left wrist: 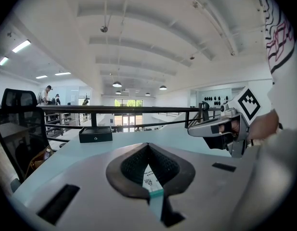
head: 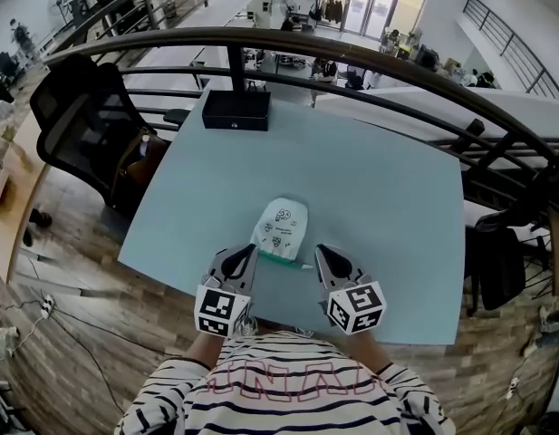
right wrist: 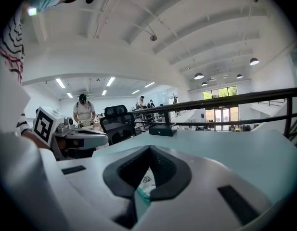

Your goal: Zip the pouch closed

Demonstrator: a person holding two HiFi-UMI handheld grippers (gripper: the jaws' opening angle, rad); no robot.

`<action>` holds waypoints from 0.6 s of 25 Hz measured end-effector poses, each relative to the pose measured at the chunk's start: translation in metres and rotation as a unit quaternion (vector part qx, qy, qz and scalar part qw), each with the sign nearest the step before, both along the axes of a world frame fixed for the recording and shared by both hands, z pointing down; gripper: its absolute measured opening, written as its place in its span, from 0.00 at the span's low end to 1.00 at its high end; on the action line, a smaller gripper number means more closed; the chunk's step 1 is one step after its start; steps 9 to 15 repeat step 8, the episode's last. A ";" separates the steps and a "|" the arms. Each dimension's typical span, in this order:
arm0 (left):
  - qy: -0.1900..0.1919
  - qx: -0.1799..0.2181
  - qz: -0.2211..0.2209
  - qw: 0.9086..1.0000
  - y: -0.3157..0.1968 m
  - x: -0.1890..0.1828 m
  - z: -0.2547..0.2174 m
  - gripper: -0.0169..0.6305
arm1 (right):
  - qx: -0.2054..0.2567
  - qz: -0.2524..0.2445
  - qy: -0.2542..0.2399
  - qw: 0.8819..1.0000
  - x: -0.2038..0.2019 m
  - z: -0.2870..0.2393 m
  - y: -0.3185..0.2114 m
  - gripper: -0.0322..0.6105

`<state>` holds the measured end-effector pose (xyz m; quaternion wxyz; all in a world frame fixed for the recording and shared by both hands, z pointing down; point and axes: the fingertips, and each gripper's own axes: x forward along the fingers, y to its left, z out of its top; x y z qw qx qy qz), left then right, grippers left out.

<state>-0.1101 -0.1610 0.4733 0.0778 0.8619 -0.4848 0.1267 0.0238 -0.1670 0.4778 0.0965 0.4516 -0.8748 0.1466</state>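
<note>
1. Left gripper (head: 250, 252) is clamped on the near left end of the pouch (head: 281, 225); in the left gripper view its jaws meet at the tips, with white printed fabric and the teal zipper band (left wrist: 156, 194) caught in the hollow between them.
2. Right gripper (head: 320, 250) is likewise closed; the right gripper view shows the same white fabric and teal edge pinched between its jaws, seemingly at the band's right end, though whether it has the slider itself is too small to tell.
3. The pouch lies flat on the pale blue table (head: 370, 179), near the person's edge and between the two grippers, its rounded end pointing away toward the black box (head: 236, 110), which sits well apart at the far side.
4. Handling, as a judgement: the pouch looks light, thin and soft; it would likely slide on the smooth top or bunch up if pulled from one end only.
5. Best hold: one gripper anchors the band's end and keeps it taut; the other takes the small slider tab, which is fiddly and could slip out of flat jaws.
6. The pull should run straight along the band, low to the table; a slack band risks snagging the fabric.
</note>
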 end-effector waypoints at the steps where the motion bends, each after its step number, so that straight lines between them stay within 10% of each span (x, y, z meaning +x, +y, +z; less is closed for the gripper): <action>1: 0.000 0.000 0.000 1.000 0.000 0.000 0.000 0.06 | 0.000 0.001 0.001 1.000 0.001 0.000 -0.001 0.09; 15: 0.001 0.001 0.000 1.000 -0.003 0.001 0.001 0.06 | -0.002 0.004 0.003 1.000 0.002 0.003 -0.002 0.09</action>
